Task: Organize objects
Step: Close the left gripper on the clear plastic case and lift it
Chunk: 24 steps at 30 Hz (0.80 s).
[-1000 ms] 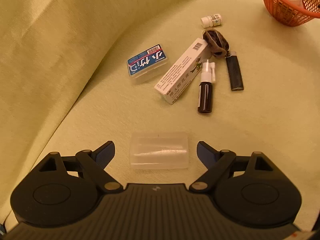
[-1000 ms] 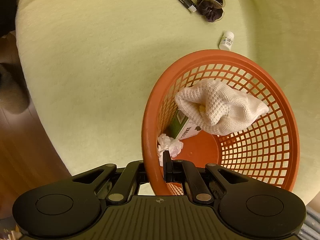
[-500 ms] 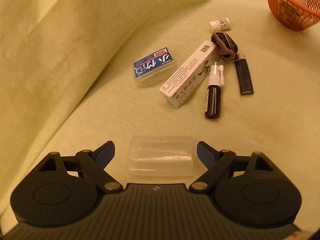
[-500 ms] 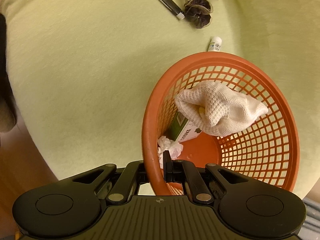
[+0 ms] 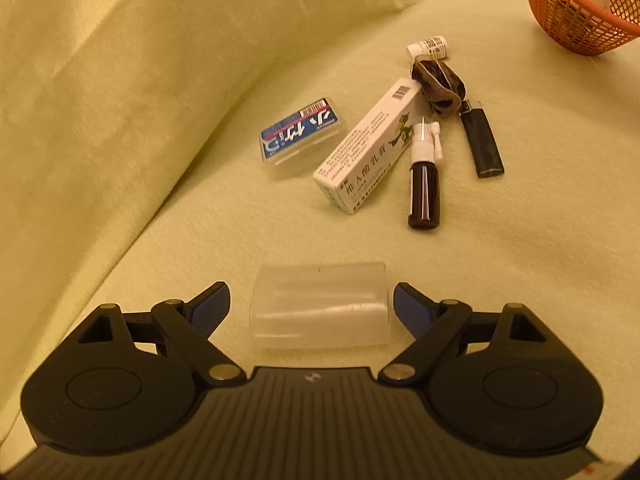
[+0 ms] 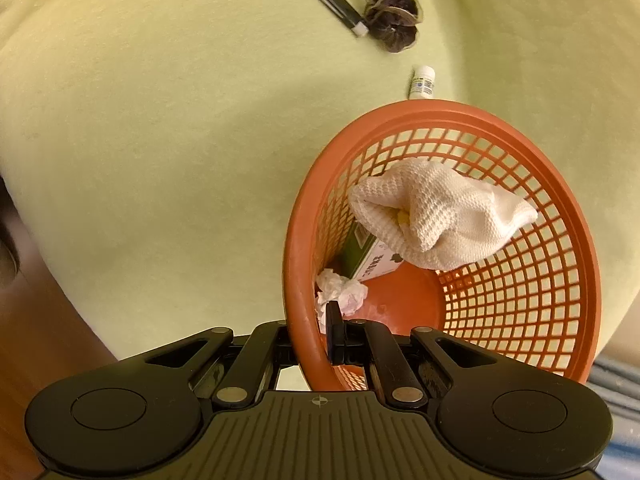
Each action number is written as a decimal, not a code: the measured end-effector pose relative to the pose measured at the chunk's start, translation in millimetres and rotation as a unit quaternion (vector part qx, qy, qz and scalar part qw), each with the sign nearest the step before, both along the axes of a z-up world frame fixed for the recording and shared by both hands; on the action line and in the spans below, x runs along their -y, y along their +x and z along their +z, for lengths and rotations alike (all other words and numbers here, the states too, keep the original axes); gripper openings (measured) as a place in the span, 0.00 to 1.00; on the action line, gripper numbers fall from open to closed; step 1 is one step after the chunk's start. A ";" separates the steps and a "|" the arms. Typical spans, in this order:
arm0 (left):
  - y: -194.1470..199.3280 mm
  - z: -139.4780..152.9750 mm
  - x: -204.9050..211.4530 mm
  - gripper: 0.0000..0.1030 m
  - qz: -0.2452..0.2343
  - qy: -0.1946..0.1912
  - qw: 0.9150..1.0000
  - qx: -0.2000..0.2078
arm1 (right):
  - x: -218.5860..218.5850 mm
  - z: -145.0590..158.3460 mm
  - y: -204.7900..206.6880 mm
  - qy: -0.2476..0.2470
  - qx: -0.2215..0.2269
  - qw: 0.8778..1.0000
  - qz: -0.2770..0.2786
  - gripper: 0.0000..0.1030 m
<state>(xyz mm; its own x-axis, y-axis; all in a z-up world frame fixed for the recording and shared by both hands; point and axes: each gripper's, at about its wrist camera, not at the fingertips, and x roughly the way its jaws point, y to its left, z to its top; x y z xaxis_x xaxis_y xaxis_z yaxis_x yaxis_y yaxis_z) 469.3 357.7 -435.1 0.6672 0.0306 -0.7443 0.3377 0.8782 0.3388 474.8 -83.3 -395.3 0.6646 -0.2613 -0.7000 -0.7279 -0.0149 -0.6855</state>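
A: What have I got under the left gripper [image 5: 312, 306]?

B: The frosted clear plastic case [image 5: 320, 306] lies flat on the pale green sofa cushion [image 5: 520, 260], right between my spread fingers [image 5: 210, 306]. Both blue pads stand off its ends, released, with nothing gripped.

A: And the rest of the pile?

B: Further out on the cushion sits a cluster: a blue-labelled clear box [image 5: 302, 136], a long white carton [image 5: 370, 156] lying at an angle beside it, a dark spray bottle [image 5: 424, 184] with a white nozzle just next to the carton, a dark lighter [image 5: 482, 142], a brown scrunchie [image 5: 438, 84] touching the carton's far end, and a small white bottle [image 5: 428, 46] beyond that.

A: The right gripper [image 6: 334, 336]?

B: Clenched on the near rim of the orange mesh basket [image 6: 560, 280]; the wall is pinched between my fingers [image 6: 333, 332]. The basket tilts towards me. Inside I see a white knitted cloth [image 6: 440, 216] draped over a green-and-white box [image 6: 368, 258], with a crumpled tissue [image 6: 340, 290] near the rim I hold. The small white bottle lies just outside the basket's far edge.
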 end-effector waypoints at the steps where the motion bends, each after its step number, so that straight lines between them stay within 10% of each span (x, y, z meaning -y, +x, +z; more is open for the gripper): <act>1: -1.9 0.8 0.2 0.83 0.001 0.000 1.000 0.001 | -0.3 -0.3 -1.1 -0.004 -0.001 1.000 0.001 0.01; 24: -2.4 -1.6 -12.2 0.69 -0.018 -0.013 1.000 -0.012 | -20.0 -5.1 -11.5 0.005 0.021 0.999 -0.036 0.01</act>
